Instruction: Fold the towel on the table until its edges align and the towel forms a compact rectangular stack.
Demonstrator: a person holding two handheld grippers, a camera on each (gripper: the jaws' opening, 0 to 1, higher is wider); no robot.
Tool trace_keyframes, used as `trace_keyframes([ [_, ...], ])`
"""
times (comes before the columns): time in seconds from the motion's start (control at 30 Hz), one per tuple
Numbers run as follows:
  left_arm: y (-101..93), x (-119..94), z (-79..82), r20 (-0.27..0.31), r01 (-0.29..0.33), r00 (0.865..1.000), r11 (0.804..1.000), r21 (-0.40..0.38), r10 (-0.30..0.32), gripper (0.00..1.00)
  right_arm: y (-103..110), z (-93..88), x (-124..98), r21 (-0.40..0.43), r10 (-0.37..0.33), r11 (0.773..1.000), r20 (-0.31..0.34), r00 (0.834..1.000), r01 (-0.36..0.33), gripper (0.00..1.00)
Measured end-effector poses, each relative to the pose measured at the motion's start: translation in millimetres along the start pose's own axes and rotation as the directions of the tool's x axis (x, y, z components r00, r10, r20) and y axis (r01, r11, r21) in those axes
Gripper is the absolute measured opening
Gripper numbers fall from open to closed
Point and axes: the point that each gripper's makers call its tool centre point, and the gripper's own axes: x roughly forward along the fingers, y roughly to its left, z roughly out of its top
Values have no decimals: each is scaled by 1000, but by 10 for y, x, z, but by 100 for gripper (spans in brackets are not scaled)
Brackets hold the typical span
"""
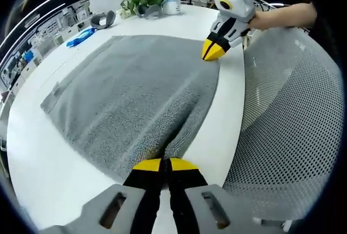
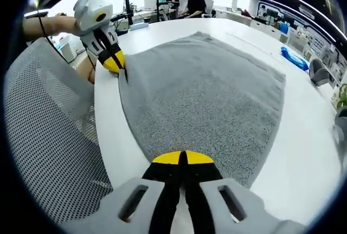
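Now both grippers, left [image 1: 165, 163] and right [image 2: 182, 158], clamp near corners of the towel [image 1: 135, 93], lower centre; uneven lifting could skew the fold.

The grey, rough terry-cloth towel [image 1: 135, 93] lies matt on the smooth, faintly glossy white table [image 1: 49, 174], beside a grey open-weave mesh chair back [image 1: 293, 115].
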Motion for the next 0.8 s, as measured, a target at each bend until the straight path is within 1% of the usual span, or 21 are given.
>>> trace_keyframes([
  [0.03, 22, -14, -24, -2, -6, 1000, 1000, -8, 6, 4, 27, 4, 4, 4, 12, 1000, 4, 1000, -12, 0],
  [0.07, 34, -26, -41, -3, -11, 1000, 1000, -12, 11, 4, 76, 10, 10, -6, 32, 999, 8, 999, -32, 0],
  [0.1, 46, -43, -65, -4, -16, 1000, 1000, -17, 16, 4, 92, 12, 12, -18, 36, 999, 10, 999, -36, 0],
  [0.13, 55, -54, -81, -4, -19, 1000, 1000, -21, 19, 4, 119, 27, 23, -77, 41, 996, 13, 999, -40, 0],
  [0.2, 73, -78, -117, -5, -27, 1000, 999, -25, 27, 4, 178, 38, 41, -123, 48, 991, 3, 999, -47, 0],
  [0.27, 90, -102, -153, -12, -39, 999, 999, -20, 38, 4, 224, 62, 62, -141, 50, 989, 1, 999, -49, 0],
  [0.4, 132, -146, -221, -27, -59, 998, 998, -18, 58, 4, 281, 86, 92, -151, 69, 986, 4, 998, -68, 0],
  [0.6, 150, -194, -293, -21, -63, 998, 998, -26, 62, 4, 335, 105, 107, -157, 92, 984, 9, 996, -89, 0],
  [0.7, 132, -215, -318, -14, -54, 998, 999, -7, 54, 5, 360, 111, 113, -161, 101, 982, 10, 995, -98, 0],
  [0.73, 109, -222, -323, -2, -41, 999, 999, 27, 41, 5, 362, 111, 114, -163, 101, 982, 10, 995, -98, 0],
  [0.8, 99, -250, -353, 9, -36, 999, 999, 6, 36, 5, 371, 114, 115, -164, 107, 981, 11, 994, -103, 0],
])
